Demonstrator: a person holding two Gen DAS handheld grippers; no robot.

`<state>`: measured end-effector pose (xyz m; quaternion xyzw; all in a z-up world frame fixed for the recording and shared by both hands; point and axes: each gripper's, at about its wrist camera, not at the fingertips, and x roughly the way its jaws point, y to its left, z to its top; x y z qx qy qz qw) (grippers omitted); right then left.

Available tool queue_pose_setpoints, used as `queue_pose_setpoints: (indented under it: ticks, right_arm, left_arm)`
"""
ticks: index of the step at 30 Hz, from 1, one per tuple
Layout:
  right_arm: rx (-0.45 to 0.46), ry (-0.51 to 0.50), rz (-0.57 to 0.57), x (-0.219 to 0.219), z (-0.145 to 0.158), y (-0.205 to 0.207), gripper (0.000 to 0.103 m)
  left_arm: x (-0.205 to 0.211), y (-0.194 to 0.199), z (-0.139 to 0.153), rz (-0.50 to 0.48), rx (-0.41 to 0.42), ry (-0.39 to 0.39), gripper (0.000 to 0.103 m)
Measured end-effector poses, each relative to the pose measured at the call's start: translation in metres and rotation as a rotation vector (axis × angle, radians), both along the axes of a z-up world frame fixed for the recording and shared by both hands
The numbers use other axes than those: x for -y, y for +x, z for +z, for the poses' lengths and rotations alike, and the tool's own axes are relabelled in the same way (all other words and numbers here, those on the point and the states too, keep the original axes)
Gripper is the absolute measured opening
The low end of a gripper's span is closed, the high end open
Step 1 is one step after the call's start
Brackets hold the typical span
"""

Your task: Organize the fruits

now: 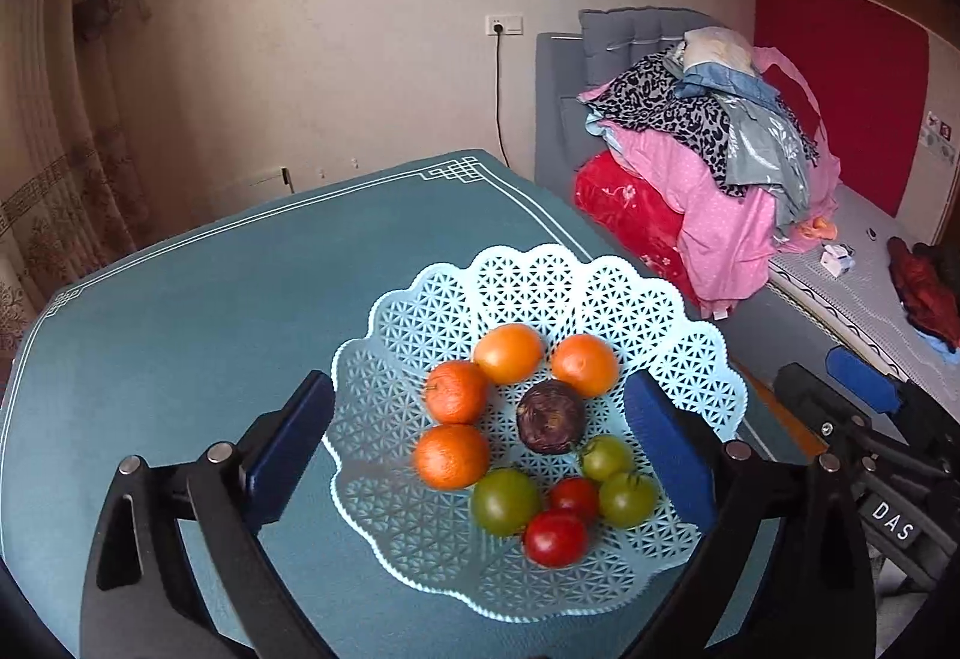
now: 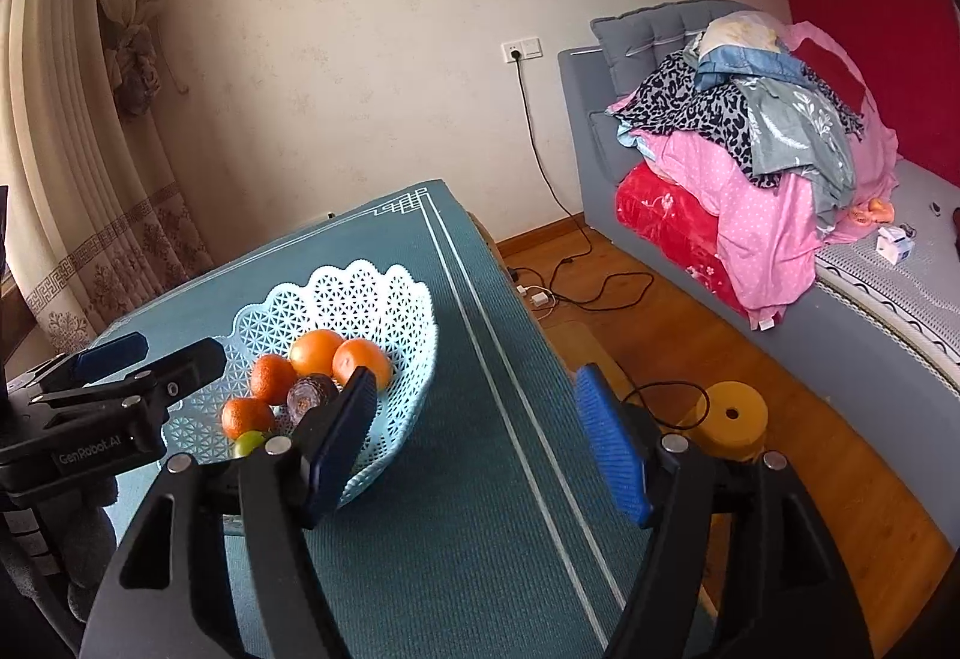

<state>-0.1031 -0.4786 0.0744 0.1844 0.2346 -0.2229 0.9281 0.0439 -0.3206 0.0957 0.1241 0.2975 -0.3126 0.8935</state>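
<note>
Fruit: every piece I can see sits inside the pale blue lattice basket (image 1: 540, 275). There are four oranges (image 1: 451, 456), three green tomatoes (image 1: 504, 500), two red tomatoes (image 1: 555, 538) and one dark wrinkled purple fruit (image 1: 549, 417).

Basket position: it stands on the teal counter (image 1: 180, 311), close to the edge nearest the bed (image 2: 888, 299).

Left tongs (image 1: 480, 455): spread wide apart above the basket and holding nothing. The fruit lies between and below the two blue pads.

Right tongs (image 2: 474, 455): also apart and empty. They hang over bare counter just beside the basket's rim, on the side toward the floor.

Step in hand: as I judge it, the last piece has been let go into the basket and the job looks near finished. I can see no loose fruit on the counter.

Doing it well: lift the left tongs straight up and clear before swinging away, so a pad does not catch the scalloped rim and tip the basket. It sits near the edge, so a nudge toward the middle of the counter would be safer. The round fruit would roll readily if jolted.

Pose, left: angled down over the basket from the near side, pads level with each other.

Pose, right: angled down more shallowly, pointing along the counter's white border stripes (image 2: 516, 419), its inner pad overlapping the basket's rim in view; whether it touches I cannot tell.
</note>
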Motion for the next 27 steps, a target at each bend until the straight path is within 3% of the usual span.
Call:
queue_pose_setpoints:
  ticks: [12,27]
  right_arm:
    - [-0.006,-0.012,0.055,-0.026,0.003,-0.006,0.080]
    - [-0.024,-0.089,0.125,-0.075,0.013,-0.007,0.089]
  left_arm:
    - [-0.044,-0.012,0.000,0.148,0.049,0.023,0.100]
    - [-0.074,-0.027,0.010,0.191,0.116,0.042,0.100]
